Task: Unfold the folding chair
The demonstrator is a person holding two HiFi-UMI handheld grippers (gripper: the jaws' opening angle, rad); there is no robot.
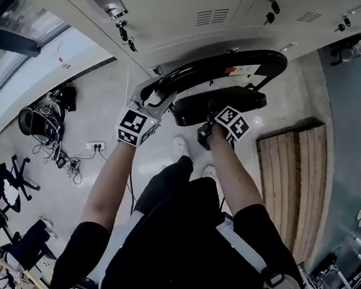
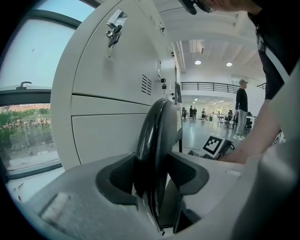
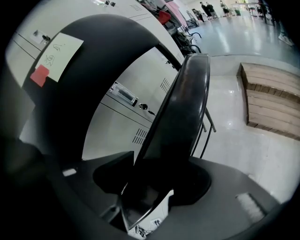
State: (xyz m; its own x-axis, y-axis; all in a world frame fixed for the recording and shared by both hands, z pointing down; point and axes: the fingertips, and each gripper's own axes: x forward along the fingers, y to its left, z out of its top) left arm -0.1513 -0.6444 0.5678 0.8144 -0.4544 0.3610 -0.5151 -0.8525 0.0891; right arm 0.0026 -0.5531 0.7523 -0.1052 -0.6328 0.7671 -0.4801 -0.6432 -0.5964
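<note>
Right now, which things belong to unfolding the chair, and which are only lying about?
For the job: folding chair, left gripper, right gripper, both clamped on it.
Lying about: lockers, wooden bench, floor cables.

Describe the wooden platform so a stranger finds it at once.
In the head view, find the pale lockers; before them stands the black folding chair. Right of the chair, on the floor, lies the platform: parallel bare-wood slats among black and grey neighbours.
</note>
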